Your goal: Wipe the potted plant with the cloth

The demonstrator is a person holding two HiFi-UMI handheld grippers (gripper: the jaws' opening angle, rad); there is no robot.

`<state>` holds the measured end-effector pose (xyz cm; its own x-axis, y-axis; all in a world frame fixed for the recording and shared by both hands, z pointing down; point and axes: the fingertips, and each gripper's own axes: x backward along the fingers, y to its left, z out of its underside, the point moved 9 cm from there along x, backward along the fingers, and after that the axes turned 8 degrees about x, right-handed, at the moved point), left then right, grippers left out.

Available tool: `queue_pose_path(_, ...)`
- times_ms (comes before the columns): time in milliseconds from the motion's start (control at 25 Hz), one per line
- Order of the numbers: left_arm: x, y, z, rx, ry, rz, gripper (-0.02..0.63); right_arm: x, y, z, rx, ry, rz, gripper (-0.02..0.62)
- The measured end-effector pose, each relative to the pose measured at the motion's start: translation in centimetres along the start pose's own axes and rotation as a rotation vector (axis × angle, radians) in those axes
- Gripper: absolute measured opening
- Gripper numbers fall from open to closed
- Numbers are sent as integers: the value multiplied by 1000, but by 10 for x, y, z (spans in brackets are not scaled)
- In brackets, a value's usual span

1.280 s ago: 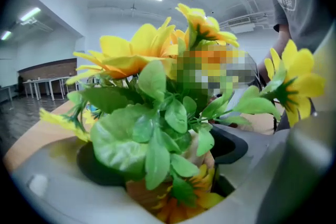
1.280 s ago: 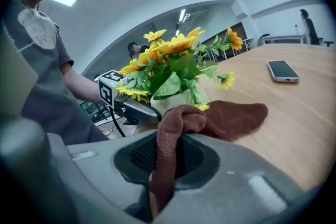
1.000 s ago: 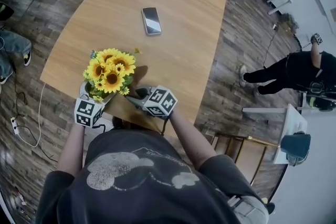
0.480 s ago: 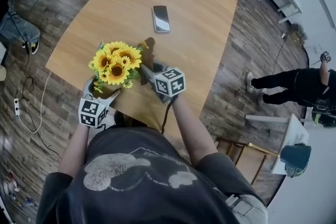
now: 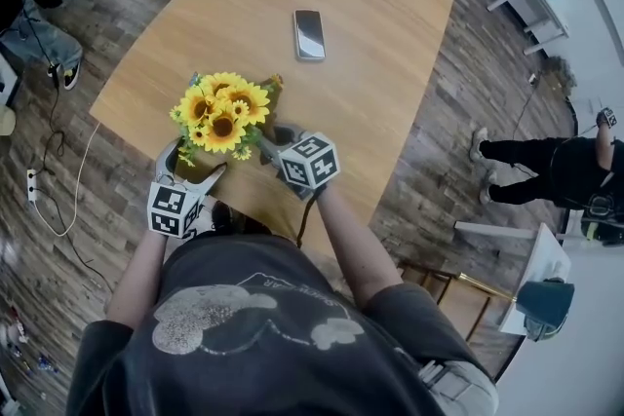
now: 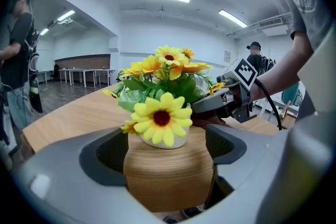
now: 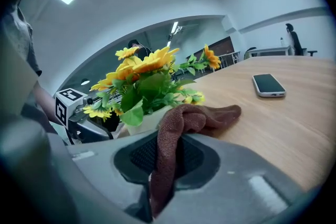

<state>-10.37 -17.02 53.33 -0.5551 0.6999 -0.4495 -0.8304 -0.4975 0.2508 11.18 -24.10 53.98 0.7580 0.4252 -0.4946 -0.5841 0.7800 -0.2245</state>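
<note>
Our left gripper [image 5: 187, 169] clasps the wood-grain round pot of yellow sunflowers [image 6: 168, 165] between its jaws. Our right gripper [image 5: 273, 143] pinches the brown woven cloth [image 7: 181, 120], draped just ahead beside the pot. Wiping seems underway; next we should sweep the cloth around the pot.

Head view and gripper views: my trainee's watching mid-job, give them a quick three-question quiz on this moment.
1. True or false: the right gripper is shut on a brown woven cloth.
2. What lies on the light wooden table beyond the yellow sunflowers? A white mug; B black smartphone; C pen.
3. Fill in: the left gripper clamps the round wood-grain ___ of sunflowers.
Key: 1 true; 2 B; 3 pot.
</note>
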Motion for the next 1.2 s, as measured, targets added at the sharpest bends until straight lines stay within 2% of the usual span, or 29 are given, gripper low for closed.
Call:
queue_pose_path(520,3,-9,2,28,-6,-34,495,-3,53,9,59,21,-142,49)
queue_pose_path(680,2,0,4,14,2,-50,495,-6,57,11,45,12,-125,49)
queue_pose_path(1000,-24,9,-9,-66,-8,-86,495,15,43,12,-2,-9,-56,49)
queue_pose_path(1200,-25,16,-7,-88,-13,-52,439,21,36,12,-5,-17,0,49)
